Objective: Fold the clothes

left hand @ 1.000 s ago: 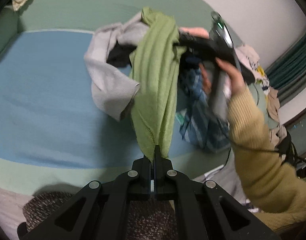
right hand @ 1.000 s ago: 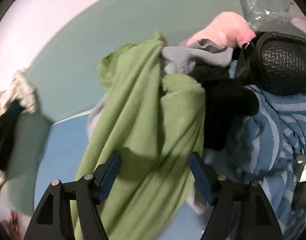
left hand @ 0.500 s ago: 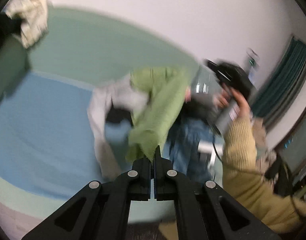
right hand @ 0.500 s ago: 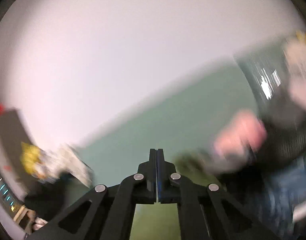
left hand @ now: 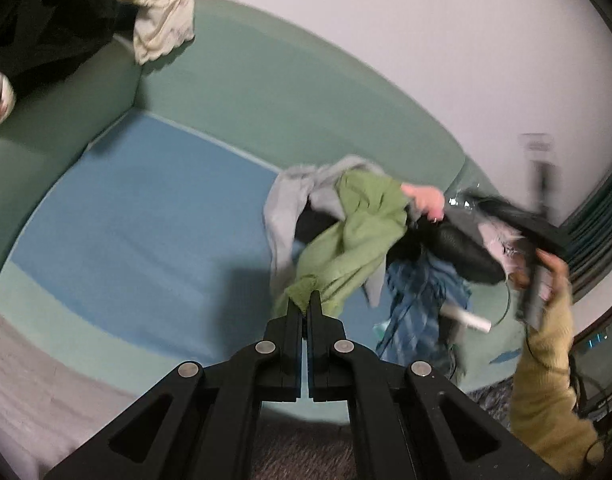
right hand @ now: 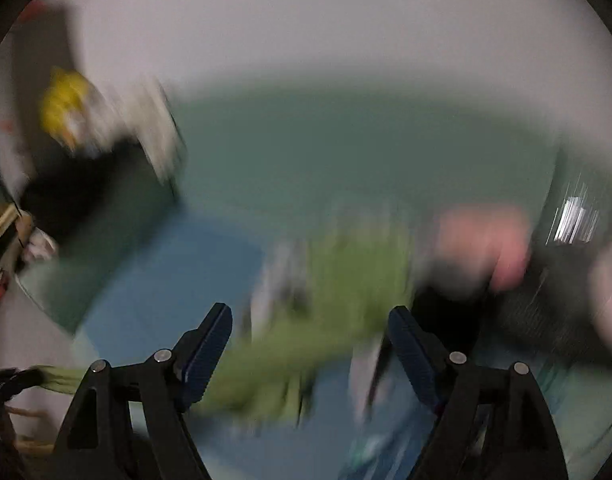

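Observation:
My left gripper point(left hand: 304, 300) is shut on the lower edge of a green garment point(left hand: 353, 236), which stretches up and right into a pile of clothes point(left hand: 417, 288) on the sofa. A grey garment point(left hand: 290, 208) and a blue patterned one point(left hand: 421, 300) lie tangled with it. My right gripper point(right hand: 309, 340) is open and empty; the green garment point(right hand: 337, 304) shows blurred beyond its fingers. The right gripper's body point(left hand: 541, 240) shows in the left wrist view, held up at the right of the pile.
The sofa has a blue seat cover point(left hand: 146, 232) and green back point(left hand: 266, 92). A black garment point(left hand: 38, 20) and a cream cloth point(left hand: 158, 4) hang on the left armrest. A white wall is behind; dark curtains point(left hand: 597, 216) are at right.
My right gripper shut briefly, then opened again and swung away from the pile. My left gripper kept hold of the green garment and pulled it back and lower.

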`<state>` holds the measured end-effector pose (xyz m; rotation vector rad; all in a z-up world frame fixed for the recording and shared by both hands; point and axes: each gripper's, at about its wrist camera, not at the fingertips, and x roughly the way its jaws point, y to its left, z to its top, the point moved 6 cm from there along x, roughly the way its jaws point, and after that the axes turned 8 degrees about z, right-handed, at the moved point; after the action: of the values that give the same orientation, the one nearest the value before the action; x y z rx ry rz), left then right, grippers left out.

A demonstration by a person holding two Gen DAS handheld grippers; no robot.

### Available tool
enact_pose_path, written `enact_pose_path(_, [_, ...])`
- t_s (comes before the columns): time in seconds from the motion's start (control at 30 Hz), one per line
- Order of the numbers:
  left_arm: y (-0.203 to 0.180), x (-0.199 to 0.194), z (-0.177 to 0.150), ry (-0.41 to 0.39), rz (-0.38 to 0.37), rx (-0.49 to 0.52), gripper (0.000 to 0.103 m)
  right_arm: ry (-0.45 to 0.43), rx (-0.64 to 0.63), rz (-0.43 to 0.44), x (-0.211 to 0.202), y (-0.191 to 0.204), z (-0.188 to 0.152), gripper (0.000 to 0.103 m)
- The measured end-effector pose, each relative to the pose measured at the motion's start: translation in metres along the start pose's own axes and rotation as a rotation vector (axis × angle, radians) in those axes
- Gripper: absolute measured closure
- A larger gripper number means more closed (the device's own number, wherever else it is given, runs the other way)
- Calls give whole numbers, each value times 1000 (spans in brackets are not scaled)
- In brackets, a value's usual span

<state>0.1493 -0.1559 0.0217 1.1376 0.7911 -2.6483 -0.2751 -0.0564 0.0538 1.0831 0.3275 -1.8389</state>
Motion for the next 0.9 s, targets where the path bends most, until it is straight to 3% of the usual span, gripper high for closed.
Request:
enact_pose_path(0.07, [-2, -5, -7, -11, 1, 15, 102, 218, 212, 18, 75, -35, -18, 39])
enact_pose_path(0.1, [-3, -9, -10, -19, 2, 23, 102, 261, 287, 39, 95, -46, -23, 47])
enact_pose_path(0.17, [-3, -21, -13, -52, -13, 27, 102, 289, 437, 104, 129, -67, -31, 48])
enact_pose_path(0.23, [3, -33, -13, -81, -24, 14, 102, 282, 530, 102, 154, -84, -27, 40])
enact_pose_path(0.27, [8, -31, -14, -74, -8, 7, 102, 277, 566, 100, 165, -89, -25, 44])
enact_pose_path(0.3, [12, -30, -14, -67, 8, 1, 102, 273, 602, 99, 176, -95, -24, 62])
enact_pose_path(0.33, [17, -28, -15, -60, 24, -6, 102, 255, 601, 105, 180, -95, -20, 72])
enact_pose_path(0.37, [22, -27, -16, -53, 41, -13, 102, 237, 600, 112, 184, -94, -16, 90])
enact_pose_path(0.4, [23, -18, -17, -35, 38, -17, 102, 219, 599, 119, 187, -94, -12, 100])
enact_pose_path(0.5, [18, 13, -19, 8, 22, -8, 100, 134, 440, 163, 165, -68, 5, 100])
enact_pose_path(0.57, [5, 33, -15, 7, 19, 35, 85, 75, 335, 251, 132, -38, 15, 103])
enact_pose_path(0.63, [-24, 57, -6, -23, 41, 123, 35, 19, 226, 371, 94, -3, 24, 103])
enact_pose_path(0.67, [-41, 68, -1, -44, 34, 174, 30, 4, 152, 421, 70, 23, 25, 103])
enact_pose_path(0.73, [-71, 88, 5, -70, 16, 257, 30, -4, -11, 483, 29, 74, 21, 103])
enact_pose_path(0.8, [-96, 107, 6, -75, -4, 312, 30, -10, -134, 431, -4, 98, -4, 98])
enact_pose_path(0.83, [-103, 119, 5, -61, 14, 322, 30, -7, -143, 387, -10, 99, -7, 91])
enact_pose_path(0.87, [-106, 132, 3, -38, 44, 324, 30, -5, -152, 343, -17, 101, -9, 61])
enact_pose_path(0.9, [-107, 144, 1, -11, 64, 325, 30, 0, -126, 299, -16, 94, -10, 37])
